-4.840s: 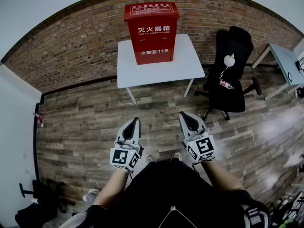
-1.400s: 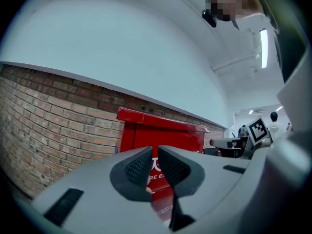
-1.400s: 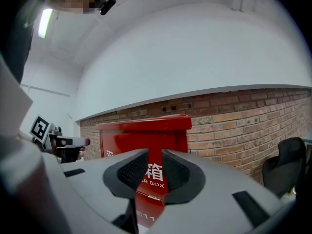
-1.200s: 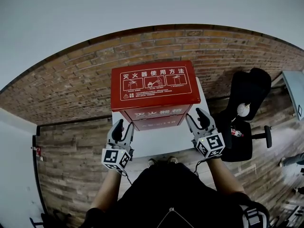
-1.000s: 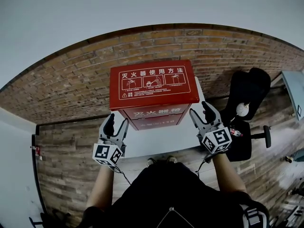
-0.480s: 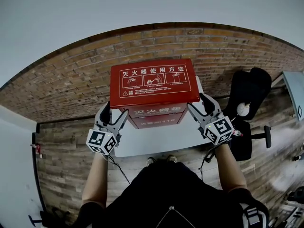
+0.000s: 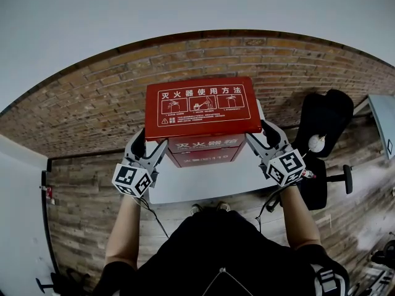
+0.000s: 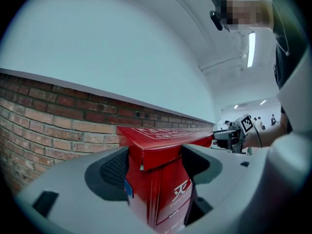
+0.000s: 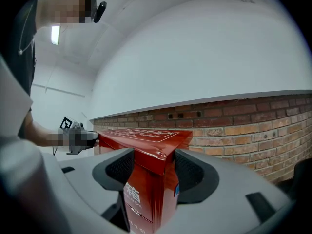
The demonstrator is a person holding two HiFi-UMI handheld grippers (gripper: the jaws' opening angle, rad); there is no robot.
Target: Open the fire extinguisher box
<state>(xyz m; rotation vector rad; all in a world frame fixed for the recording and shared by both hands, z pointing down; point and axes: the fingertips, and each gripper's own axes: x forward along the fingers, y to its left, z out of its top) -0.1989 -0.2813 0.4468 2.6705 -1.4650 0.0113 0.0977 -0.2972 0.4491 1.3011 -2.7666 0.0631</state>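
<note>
Standing on the white table (image 7: 185, 187), the fire extinguisher box (image 7: 205, 153) looked like stiff, slick sheet metal, its lid (image 7: 200, 106) probably best lifted at the front corners, which the left gripper (image 7: 147, 148) and right gripper (image 7: 261, 137) straddled, jaws wide, unclamped.

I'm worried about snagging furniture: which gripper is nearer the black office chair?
Right. The right gripper straddles the right lid corner of the fire extinguisher box, the side facing the black office chair; the left gripper straddles the left corner, across the box from it.
</note>
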